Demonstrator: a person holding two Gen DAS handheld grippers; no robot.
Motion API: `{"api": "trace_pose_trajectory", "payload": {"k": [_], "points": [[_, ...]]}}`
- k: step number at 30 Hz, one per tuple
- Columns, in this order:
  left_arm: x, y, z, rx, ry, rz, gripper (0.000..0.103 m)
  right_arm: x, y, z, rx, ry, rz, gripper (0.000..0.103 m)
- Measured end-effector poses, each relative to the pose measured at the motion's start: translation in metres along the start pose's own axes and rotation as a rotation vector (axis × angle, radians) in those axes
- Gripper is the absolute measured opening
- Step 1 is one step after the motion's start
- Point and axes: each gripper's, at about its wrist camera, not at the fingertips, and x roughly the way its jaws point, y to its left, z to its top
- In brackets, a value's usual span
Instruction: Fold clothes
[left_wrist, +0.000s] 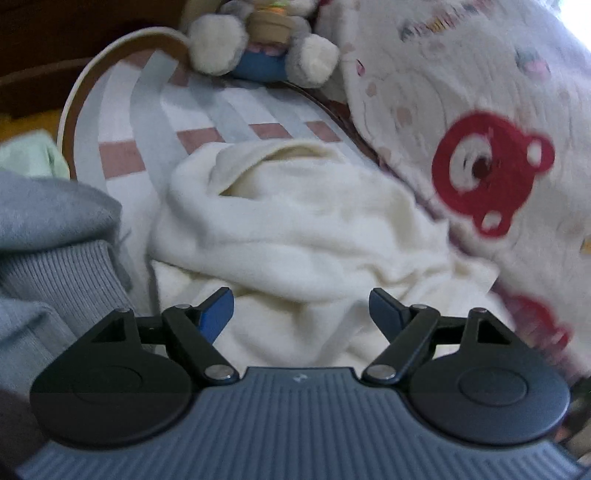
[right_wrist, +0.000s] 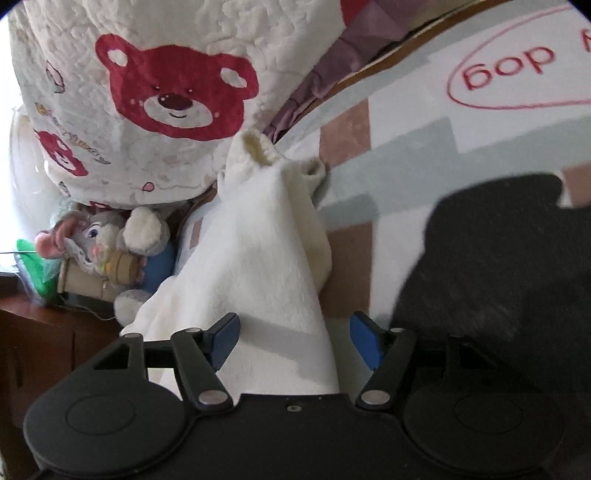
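A cream fleece garment (left_wrist: 295, 229) lies rumpled on the checked bed sheet (left_wrist: 122, 122), hemmed in at the right by a bear-print quilt (left_wrist: 480, 110). Both the left gripper (left_wrist: 301, 314) and right gripper (right_wrist: 293, 338) stand open above it, gripping nothing; bare sheet lies to the far left.

A bed sheet (left_wrist: 122, 110) checked in white, grey and dusty pink is spread under everything. A quilt (right_wrist: 155, 96) printed with red bears is heaped beside a plush rabbit (right_wrist: 107, 240). Bright daylight is seen at the edge
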Motion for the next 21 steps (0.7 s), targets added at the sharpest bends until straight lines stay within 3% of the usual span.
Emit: {"api": "trace_pose_trajectory", "payload": {"k": [1, 5, 6, 7, 8, 9, 12, 13, 14, 17, 19, 21], "points": [[-0.002, 0.002, 0.007, -0.034, 0.004, -0.010, 0.082, 0.005, 0.004, 0.001, -0.008, 0.005, -0.010, 0.072], [0.019, 0.005, 0.036, -0.053, 0.008, 0.077, 0.092, 0.017, 0.016, -0.008, -0.053, 0.067, 0.000, 0.070], [0.031, 0.008, 0.040, -0.053, 0.039, 0.080, 0.092, 0.019, 0.022, -0.011, -0.073, 0.077, 0.015, 0.056], [0.043, 0.009, 0.039, -0.040, 0.080, 0.081, 0.092, 0.019, 0.027, -0.013, -0.098, 0.085, 0.028, 0.031], [0.054, 0.010, 0.037, -0.026, 0.121, 0.082, 0.095, 0.016, 0.034, -0.017, -0.141, 0.087, 0.034, 0.023], [0.062, 0.012, 0.031, -0.010, 0.143, 0.085, 0.096, 0.012, 0.040, -0.020, -0.184, 0.089, 0.040, 0.022], [0.057, 0.022, 0.016, -0.022, 0.091, 0.045, 0.096, 0.002, 0.060, -0.029, -0.324, 0.097, 0.040, 0.021], [0.055, 0.024, 0.015, -0.039, 0.086, 0.027, 0.091, -0.002, 0.064, -0.030, -0.364, 0.101, 0.029, 0.021], [0.053, 0.026, 0.014, -0.056, 0.080, 0.008, 0.080, -0.006, 0.067, -0.030, -0.396, 0.104, 0.018, 0.021], [0.054, 0.025, 0.017, -0.005, 0.079, -0.010, 0.066, -0.008, 0.060, -0.022, -0.339, 0.109, 0.018, 0.037], [0.054, 0.024, 0.016, 0.003, 0.072, -0.029, 0.066, -0.005, 0.051, -0.018, -0.247, 0.079, -0.006, 0.083], [0.054, 0.026, 0.014, -0.006, 0.061, -0.041, 0.066, -0.001, 0.040, -0.019, -0.148, 0.038, -0.043, 0.093]]}}
